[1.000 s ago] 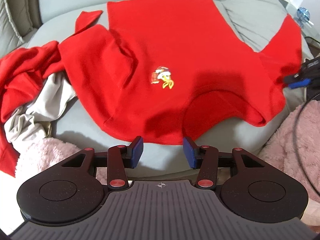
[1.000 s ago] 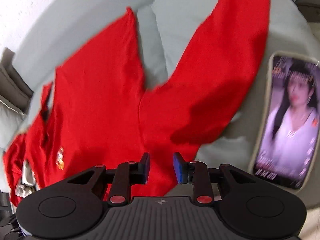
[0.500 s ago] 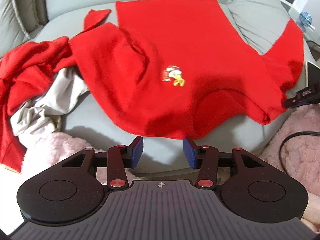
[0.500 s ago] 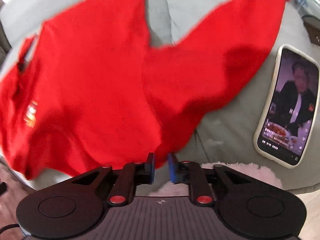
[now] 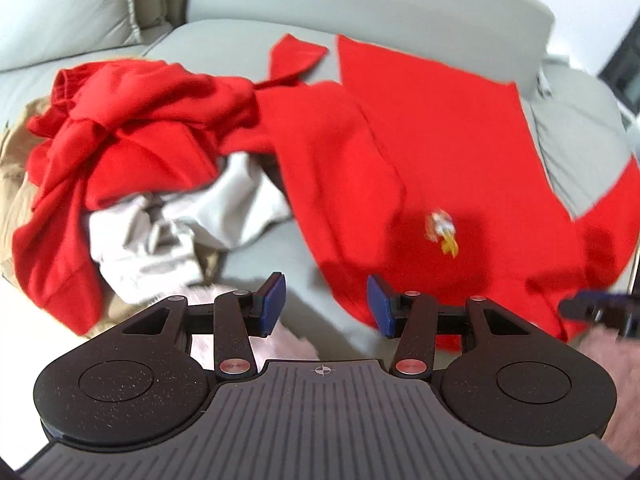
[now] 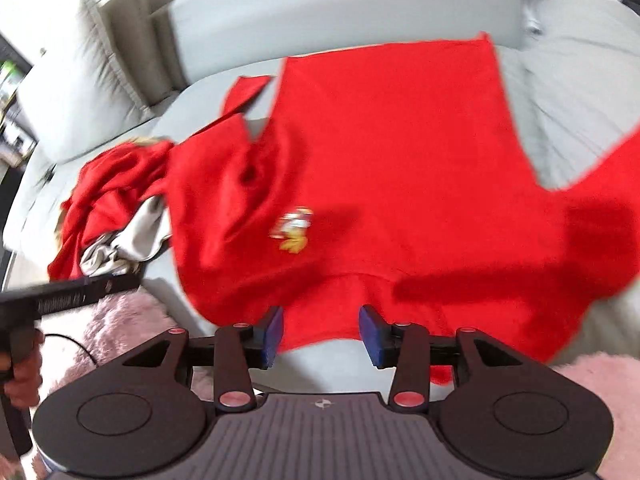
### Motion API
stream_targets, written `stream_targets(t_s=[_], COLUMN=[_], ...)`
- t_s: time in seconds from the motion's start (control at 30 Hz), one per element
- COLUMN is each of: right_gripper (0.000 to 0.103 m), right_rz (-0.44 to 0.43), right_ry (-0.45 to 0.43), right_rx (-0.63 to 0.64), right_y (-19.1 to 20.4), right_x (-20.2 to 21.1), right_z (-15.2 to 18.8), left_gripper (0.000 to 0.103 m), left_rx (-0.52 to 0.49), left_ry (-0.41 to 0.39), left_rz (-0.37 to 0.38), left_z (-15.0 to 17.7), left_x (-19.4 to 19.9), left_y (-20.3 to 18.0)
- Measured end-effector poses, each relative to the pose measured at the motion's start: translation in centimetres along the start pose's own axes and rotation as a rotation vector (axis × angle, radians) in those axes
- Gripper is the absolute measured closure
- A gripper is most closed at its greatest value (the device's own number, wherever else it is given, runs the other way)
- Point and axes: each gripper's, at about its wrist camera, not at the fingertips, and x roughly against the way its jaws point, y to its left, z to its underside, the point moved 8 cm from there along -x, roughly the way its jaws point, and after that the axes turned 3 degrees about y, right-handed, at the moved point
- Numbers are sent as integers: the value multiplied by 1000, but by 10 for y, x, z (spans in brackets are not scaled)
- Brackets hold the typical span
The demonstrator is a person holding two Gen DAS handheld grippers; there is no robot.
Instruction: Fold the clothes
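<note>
The soft, light red cotton sweatshirt (image 6: 392, 168) is spread flat on the grey sofa cushion (image 6: 572, 92). Both the left gripper (image 5: 326, 306) and the right gripper (image 6: 320, 334) are spread, empty (the right's jaws have just been opening). The limp hem corners are judged best pinched.

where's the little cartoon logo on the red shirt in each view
Left wrist: the logo sits right of centre, above and a little right of the left gripper.
Right wrist: the logo sits just left of centre, above the right gripper.
Shared landmark: the pile of red and grey clothes, left of the shirt in both views.
</note>
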Motion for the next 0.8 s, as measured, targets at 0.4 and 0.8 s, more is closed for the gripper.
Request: stream_targets(t_s=[0.4, 0.8], right_gripper=[60, 59], right_rz=[0, 23], right_ry=[2, 85], right_rx=[-22, -140], right_y=[-4, -64], right_x=[-31, -67], right_z=[-26, -21], left_gripper=[52, 53], left_rx=[-608, -761], left_ry=[-393, -250], left_rz=[-462, -597], left_z=[-178, -249], left_x=[-60, -250], left_y=[-39, -67])
